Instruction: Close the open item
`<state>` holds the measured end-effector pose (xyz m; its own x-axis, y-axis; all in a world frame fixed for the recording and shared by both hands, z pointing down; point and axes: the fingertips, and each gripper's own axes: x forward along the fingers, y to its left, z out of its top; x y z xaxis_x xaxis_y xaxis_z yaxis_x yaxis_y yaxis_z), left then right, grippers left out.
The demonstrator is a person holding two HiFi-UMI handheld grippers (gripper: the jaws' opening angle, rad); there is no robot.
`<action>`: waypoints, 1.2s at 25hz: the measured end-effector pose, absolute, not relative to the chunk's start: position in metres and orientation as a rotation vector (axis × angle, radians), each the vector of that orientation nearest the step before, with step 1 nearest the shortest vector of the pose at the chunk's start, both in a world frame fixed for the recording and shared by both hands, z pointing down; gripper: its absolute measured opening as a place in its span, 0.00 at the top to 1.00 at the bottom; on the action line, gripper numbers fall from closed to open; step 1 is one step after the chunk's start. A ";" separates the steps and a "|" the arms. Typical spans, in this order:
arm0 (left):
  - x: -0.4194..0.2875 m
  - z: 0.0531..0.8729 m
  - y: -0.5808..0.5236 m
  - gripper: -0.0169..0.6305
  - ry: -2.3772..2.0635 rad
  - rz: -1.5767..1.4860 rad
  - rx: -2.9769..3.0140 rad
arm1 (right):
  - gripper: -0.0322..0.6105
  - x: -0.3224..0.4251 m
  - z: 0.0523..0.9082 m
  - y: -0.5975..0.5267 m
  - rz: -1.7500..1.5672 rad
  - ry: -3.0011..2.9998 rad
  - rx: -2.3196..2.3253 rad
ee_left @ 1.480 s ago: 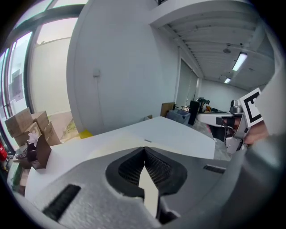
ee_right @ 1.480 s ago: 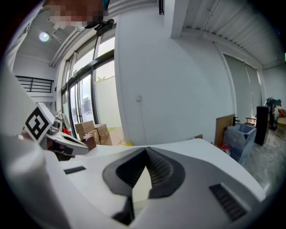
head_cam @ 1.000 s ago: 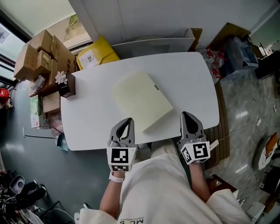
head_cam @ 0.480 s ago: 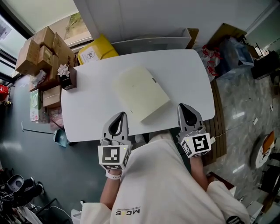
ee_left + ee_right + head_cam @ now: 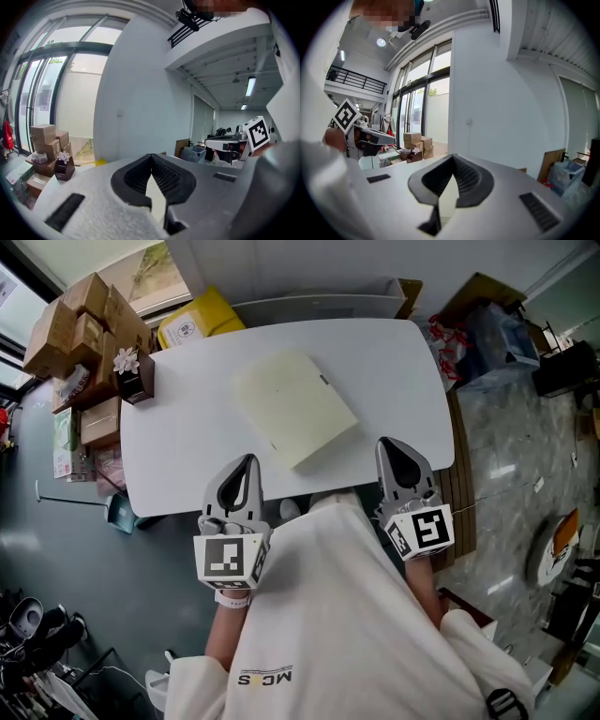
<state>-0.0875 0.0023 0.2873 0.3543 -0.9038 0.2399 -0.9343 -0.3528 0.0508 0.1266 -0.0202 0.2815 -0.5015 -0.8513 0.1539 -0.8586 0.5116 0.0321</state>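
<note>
A flat cream-coloured case (image 5: 293,409) lies shut on the white table (image 5: 183,437), slanted, with a small dark tab on its right edge. My left gripper (image 5: 246,461) hovers at the table's near edge, left of the case, jaws shut with nothing in them. My right gripper (image 5: 386,443) hangs by the near right corner, also shut and empty. Neither touches the case. In the left gripper view the closed jaw tips (image 5: 151,155) meet, with a sliver of the case (image 5: 155,199) below them. The right gripper view shows the same: closed tips (image 5: 452,157) over a cream sliver of the case (image 5: 446,199).
Stacked cardboard boxes (image 5: 80,315) and a small dark box with a white flower (image 5: 130,374) stand at the table's left end. A yellow package (image 5: 195,321) and a white panel (image 5: 319,307) lie behind the table. Bags (image 5: 487,329) crowd the floor at the right.
Both grippers have drawn back from the table toward the person's body and risen. The cream case has not moved.
</note>
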 end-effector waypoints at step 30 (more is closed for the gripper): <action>-0.087 0.285 0.029 0.94 -1.627 0.258 2.470 | 0.93 0.114 0.269 0.003 0.029 -2.603 1.500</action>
